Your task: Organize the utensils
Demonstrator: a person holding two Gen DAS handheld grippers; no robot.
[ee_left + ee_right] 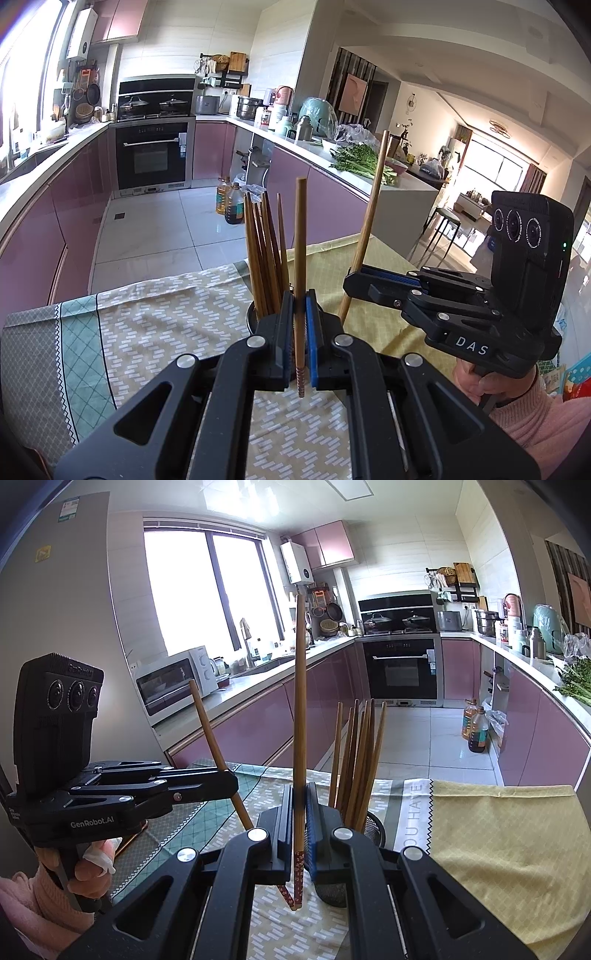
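My left gripper (299, 300) is shut on one brown chopstick (300, 240), held upright with its patterned end down. Just behind it, several more chopsticks (264, 251) stand in a dark mesh holder (252, 318) on the table. My right gripper (299, 789) is shut on another chopstick (300, 701), also upright, close to the left of the holder (372, 827). Each view shows the other gripper from the side: the right gripper (350, 283) with its slanting chopstick (371, 210), and the left gripper (232, 780) with its slanting chopstick (211, 734).
A patterned tablecloth (166, 314) covers the table, with a yellow cloth (498, 842) on the right part. Beyond the table's far edge lie a tiled floor, oil bottles (475, 731), pink cabinets and a stool (445, 218). A hand (94, 864) and pink sleeve hold each gripper.
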